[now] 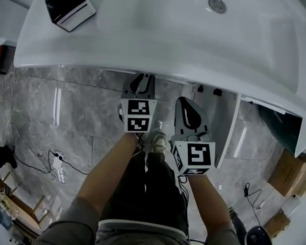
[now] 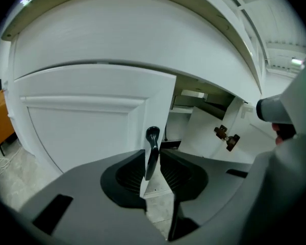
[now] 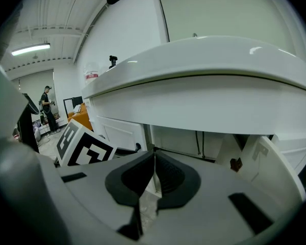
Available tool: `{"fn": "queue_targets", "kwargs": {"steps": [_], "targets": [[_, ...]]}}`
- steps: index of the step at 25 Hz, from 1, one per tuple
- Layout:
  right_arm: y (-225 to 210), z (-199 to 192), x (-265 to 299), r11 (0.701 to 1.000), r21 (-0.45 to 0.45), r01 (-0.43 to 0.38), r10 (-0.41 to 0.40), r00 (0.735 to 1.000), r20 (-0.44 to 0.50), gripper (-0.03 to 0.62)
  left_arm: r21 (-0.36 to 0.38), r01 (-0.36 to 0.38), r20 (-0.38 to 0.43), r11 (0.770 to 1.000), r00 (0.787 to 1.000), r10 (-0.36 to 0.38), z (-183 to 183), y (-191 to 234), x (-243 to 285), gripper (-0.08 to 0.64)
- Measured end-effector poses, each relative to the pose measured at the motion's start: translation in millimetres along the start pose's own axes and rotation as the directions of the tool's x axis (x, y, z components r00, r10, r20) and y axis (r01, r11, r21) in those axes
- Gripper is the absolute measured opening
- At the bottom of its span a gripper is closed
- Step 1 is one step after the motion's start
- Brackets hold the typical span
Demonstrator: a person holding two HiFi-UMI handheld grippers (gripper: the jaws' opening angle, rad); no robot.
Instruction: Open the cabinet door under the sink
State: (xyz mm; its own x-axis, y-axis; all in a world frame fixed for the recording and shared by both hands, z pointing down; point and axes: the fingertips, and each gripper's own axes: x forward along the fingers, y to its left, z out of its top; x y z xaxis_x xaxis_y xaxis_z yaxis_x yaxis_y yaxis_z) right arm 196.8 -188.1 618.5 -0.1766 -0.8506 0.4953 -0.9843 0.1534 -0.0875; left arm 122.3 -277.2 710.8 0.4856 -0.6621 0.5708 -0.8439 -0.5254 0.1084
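Cabinet door (image 2: 86, 121), white with a recessed panel, sits closed under the glossy white sink (image 1: 158, 29), while the white right-hand door (image 2: 206, 131) beside it already stands swung open. Its slim black upright handle (image 2: 152, 136) stands between the jaws of the left tongs (image 2: 152, 150), which straddle it released, with a sliver of gap beside the right pad. The right tongs (image 3: 154, 151) hang near them, clenched on nothing. The likely trouble is that the pads seem to cover only the handle's lower part, so a clench there may slip off under a pull. A straight tug, rather than one following the hinge arc, could twist the handle free. The swinging door might also knock the idle right tongs or the person's legs.
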Motion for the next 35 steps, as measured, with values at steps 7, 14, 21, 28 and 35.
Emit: {"fn": "queue_targets", "kwargs": {"steps": [7,14,21,28,35], "targets": [[-7,-10,0,1.0,0.011,0.011,-0.01,1.0,-0.022,0.031,0.013,-0.012,0.025,1.0,1.0,0.012,2,1,8,0.063],[-2,-19,-5,1.0,-0.007,0.001,-0.001,0.998,-0.058,0.031,0.054,0.0,0.021,0.999,1.0,-0.001,-10,-1,-6,0.06],[22,-32,-13,0.999,-0.015,-0.031,0.029,0.994,-0.101,0.031,0.026,-0.028,0.04,0.999,0.999,0.027,-32,-2,-37,0.06],[62,-42,-18,0.994,-0.031,-0.102,0.098,0.987,-0.126,0.031,0.044,-0.041,0.013,0.998,0.999,0.04,-60,2,-75,0.06],[89,-44,-18,0.989,-0.05,-0.14,0.132,0.983,-0.13,0.031,0.072,-0.049,0.016,0.996,0.999,0.048,-80,11,-103,0.058]]}}
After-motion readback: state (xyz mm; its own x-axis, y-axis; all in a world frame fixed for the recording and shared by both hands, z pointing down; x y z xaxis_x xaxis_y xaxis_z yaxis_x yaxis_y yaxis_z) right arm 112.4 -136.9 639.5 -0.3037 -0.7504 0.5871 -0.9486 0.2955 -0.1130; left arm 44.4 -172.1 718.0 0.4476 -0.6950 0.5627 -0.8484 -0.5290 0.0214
